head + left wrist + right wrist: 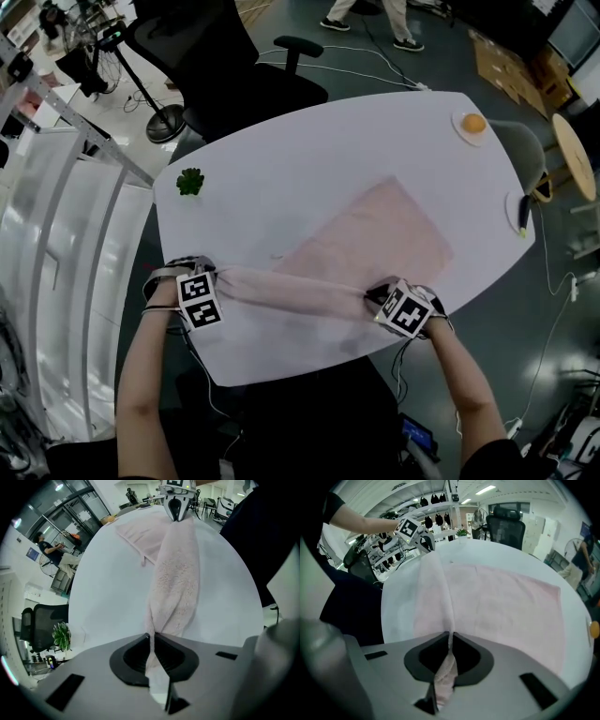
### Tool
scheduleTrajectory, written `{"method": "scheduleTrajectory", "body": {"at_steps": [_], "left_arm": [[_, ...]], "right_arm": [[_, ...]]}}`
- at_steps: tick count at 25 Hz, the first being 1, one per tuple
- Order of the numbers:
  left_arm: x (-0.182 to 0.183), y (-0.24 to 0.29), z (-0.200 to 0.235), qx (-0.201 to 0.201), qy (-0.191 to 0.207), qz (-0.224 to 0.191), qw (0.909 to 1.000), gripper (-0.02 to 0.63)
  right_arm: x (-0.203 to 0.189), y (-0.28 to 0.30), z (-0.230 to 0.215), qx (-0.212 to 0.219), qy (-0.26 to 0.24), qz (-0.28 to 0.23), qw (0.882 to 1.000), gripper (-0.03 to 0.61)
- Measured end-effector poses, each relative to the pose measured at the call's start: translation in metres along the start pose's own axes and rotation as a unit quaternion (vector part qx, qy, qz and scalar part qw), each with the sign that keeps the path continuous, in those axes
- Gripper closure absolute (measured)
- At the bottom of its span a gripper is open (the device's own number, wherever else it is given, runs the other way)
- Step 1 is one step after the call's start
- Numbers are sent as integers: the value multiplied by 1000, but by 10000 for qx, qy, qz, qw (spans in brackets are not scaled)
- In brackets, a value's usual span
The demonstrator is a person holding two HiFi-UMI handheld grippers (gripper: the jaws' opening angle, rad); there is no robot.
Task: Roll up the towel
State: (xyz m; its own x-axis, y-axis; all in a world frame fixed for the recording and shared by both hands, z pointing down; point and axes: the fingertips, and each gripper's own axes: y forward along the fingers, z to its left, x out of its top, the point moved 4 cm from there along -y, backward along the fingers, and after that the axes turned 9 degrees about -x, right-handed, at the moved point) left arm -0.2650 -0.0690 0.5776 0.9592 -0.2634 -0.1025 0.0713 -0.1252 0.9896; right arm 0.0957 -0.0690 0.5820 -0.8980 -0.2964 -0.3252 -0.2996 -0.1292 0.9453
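Observation:
A pale pink towel (370, 239) lies spread on the white oval table (281, 178). Its near edge is gathered into a stretched band (291, 291) that runs between my two grippers. My left gripper (214, 281) is shut on the towel's left corner (152, 641) at the table's front left. At the front right, my right gripper (375, 300) is shut on the other corner (451, 641). Towel cloth (176, 578) runs from the left jaws to the right gripper (176, 515). In the right gripper view the flat part (506, 602) spreads to the right.
A small green plant (190, 181) stands at the table's left. An orange ball on a plate (473, 123) sits at the far right, another plate (518, 212) at the right edge. A black office chair (220, 66) stands beyond the table.

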Motion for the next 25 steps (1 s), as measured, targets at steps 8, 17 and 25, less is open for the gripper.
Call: {"method": "scheduleTrajectory", "body": {"at_steps": [8,17,25], "left_arm": [[0,3,6,-169,-558,-79,9983,568],[-16,-30,28,616,-1206,-497,9895,374],[-20,-57,12,837,-829,-741,9903,367]], "right_arm": [[2,-1,1,2,154,70,9999,538],[15,-31,-27,-1343,160,-156,9907,411],[18,-64,-12,-1810,115,-307,9829,396]]}}
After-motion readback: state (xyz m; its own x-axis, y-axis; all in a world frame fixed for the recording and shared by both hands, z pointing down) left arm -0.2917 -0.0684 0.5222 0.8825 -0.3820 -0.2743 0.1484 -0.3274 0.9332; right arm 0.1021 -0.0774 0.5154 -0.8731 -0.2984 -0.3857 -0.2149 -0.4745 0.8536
